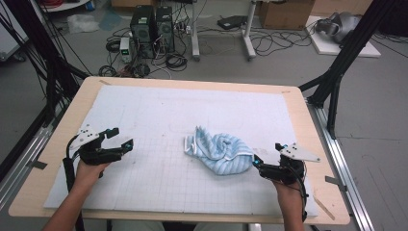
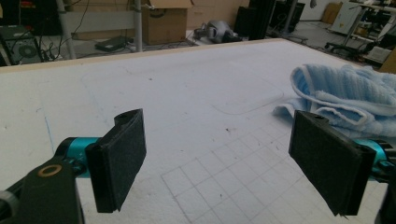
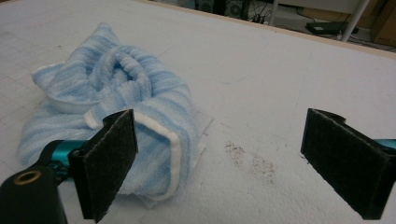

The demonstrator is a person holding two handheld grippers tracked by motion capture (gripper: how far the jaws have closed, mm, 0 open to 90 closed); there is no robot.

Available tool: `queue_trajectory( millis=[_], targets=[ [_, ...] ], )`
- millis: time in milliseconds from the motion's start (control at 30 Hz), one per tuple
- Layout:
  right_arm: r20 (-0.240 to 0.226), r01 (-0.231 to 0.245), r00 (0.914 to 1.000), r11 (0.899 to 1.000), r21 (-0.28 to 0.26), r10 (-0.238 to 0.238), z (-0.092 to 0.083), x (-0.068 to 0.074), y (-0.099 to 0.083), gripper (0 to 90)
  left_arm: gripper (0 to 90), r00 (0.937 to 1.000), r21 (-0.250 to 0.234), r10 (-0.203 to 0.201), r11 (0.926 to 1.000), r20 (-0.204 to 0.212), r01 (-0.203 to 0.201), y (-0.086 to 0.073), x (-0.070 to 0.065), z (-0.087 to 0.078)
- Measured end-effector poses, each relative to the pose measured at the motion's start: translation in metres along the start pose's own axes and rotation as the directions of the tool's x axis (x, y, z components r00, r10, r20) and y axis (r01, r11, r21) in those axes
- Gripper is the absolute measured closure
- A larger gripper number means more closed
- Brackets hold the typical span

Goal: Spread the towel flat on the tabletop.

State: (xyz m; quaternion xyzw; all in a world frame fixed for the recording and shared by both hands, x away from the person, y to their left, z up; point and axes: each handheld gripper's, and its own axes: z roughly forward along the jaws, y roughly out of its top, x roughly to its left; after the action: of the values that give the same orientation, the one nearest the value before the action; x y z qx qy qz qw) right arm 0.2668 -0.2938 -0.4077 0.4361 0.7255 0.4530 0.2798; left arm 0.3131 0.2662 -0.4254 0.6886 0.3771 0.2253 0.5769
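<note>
Approach stage, before any grasp. A crumpled blue-and-white striped towel (image 1: 219,152) lies bunched on the white gridded mat (image 1: 159,183) that covers the desk (image 1: 57,134), a little right of centre. The right gripper (image 1: 256,162) rests low at the towel's right edge, its fingers (image 3: 107,161) spread wide; in the right gripper view one finger stands just in front of the white-hemmed fold and the other well clear over bare mat, nothing pinched between them. The left gripper (image 1: 122,138) is held well apart from the towel on its left side, pointing toward it, fingers (image 2: 119,161) likewise wide apart and empty. The step in hand appears to be reaching for the cloth. The next move likely calls for the right gripper to advance until a hemmed edge sits between its fingers, then close, while the left gripper travels across to the opposite edge.
</note>
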Motion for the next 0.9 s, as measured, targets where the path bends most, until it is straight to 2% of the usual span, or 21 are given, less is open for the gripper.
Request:
queue_trajectory(
  millis=[67, 267, 533, 700, 900],
  targets=[
    [0.0, 0.02, 0.9998, 1.0, 0.008, -0.02, 0.0, 0.001, 0.0, 10.0, 19.3, 1.0, -0.001, -0.002, 1.0, 0.002, 0.002, 0.0, 0.0, 0.0],
    [-0.015, 0.038, 0.9992, 0.999, 0.005, -0.038, 0.001, 0.004, 0.001, 10.0, 19.3, 1.0, 0.0, -0.002, 1.0, 0.001, 0.002, 0.001, -0.001, 0.001],
    [-0.069, 0.001, 0.9976, 1.0, 0.021, 0.0, 0.004, 0.002, -0.002, 10.0, 19.3, 1.0, 0.008, -0.007, 0.9999, 0.003, 0.007, 0.0, -0.001, 0.007],
    [-0.085, 0.03, 0.996, 0.999, 0.027, -0.028, 0.006, 0.006, -0.003, 10.0, 19.3, 1.0, 0.011, -0.005, 0.9999, 0.006, 0.005, 0.0, -0.001, 0.008],
    [-0.122, 0.055, 0.9912, 0.998, 0.031, -0.05, 0.008, 0.017, 0.002, 10.1, 19.5, 0.9999, 0.011, -0.003, 0.9999, 0.016, 0.003, 0.0, -0.004, 0.006]
  ],
)
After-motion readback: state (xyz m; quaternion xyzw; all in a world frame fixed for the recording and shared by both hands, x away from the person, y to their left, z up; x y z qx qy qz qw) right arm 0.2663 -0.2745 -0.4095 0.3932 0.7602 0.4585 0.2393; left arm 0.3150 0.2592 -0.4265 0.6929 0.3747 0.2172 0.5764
